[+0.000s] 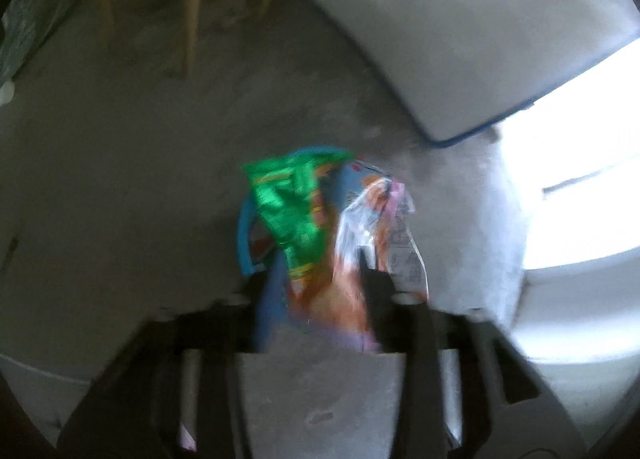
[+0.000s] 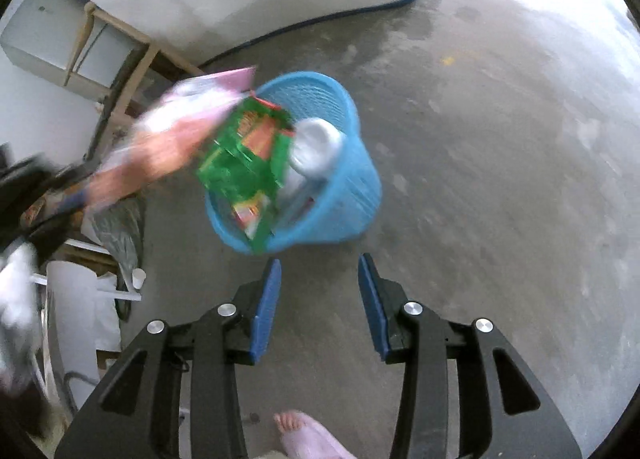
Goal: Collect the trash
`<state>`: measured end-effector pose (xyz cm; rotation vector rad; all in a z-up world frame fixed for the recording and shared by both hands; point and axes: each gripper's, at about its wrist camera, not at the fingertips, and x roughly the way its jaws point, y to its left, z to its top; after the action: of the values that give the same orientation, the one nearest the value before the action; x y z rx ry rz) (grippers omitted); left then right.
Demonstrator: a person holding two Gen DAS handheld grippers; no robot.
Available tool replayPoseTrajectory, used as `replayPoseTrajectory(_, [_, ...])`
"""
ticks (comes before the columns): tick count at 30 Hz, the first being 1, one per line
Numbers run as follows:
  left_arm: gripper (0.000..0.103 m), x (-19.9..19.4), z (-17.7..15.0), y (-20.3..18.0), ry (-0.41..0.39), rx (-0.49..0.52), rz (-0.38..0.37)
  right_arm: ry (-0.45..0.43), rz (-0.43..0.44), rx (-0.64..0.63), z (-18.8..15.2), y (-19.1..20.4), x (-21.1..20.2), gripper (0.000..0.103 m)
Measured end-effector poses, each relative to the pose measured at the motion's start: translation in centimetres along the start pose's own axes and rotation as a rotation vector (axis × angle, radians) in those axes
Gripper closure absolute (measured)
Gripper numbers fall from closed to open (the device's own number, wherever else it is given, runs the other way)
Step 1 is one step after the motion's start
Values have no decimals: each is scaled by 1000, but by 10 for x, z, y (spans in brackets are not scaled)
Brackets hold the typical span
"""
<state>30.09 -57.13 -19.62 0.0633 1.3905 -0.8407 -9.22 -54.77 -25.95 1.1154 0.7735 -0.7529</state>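
At frame centre, the right gripper [image 2: 318,273] hung open and empty; the green wrapper [image 2: 244,163] fell toward the blue basket [image 2: 352,195]. At left, the left gripper [image 1: 316,283] carried an orange-and-pink packet [image 1: 368,227], its grip unclear.

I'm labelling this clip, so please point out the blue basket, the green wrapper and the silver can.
blue basket [image 2: 340,215]: right wrist view, outer wall.
green wrapper [image 2: 240,167]: right wrist view, middle of the crumpled foil.
silver can [image 2: 316,151]: right wrist view, its side.
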Motion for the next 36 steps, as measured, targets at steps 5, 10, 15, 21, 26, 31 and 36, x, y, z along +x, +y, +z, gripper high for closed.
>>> replayPoseTrajectory(5, [51, -2, -17, 25, 43, -120, -14, 25, -73, -34, -28, -26, -28, 63])
replayPoseTrajectory(10, [49, -90, -25, 25, -77, -64, -47, -12, -76, -98, -35, -14, -52, 63])
replayPoseTrajectory(15, [44, -210, -62, 23, -245, 58, -84, -125, 7, -251, -44, 42, -98, 63])
replayPoseTrajectory(21, [25, -341, -163, 32, -462, 227, -18, -301, 127, -503, -76, 126, -177, 50])
replayPoseTrajectory(26, [18, -418, -259, 67, -633, 160, 81, -447, 195, -718, -122, 181, -233, 20])
replayPoseTrajectory(31, [12, -448, -326, 106, -707, -31, 192, -504, 238, -902, -173, 231, -264, 12])
replayPoseTrajectory(36, [10, -467, -376, 134, -792, -139, 332, -463, 274, -1048, -219, 273, -277, 12])
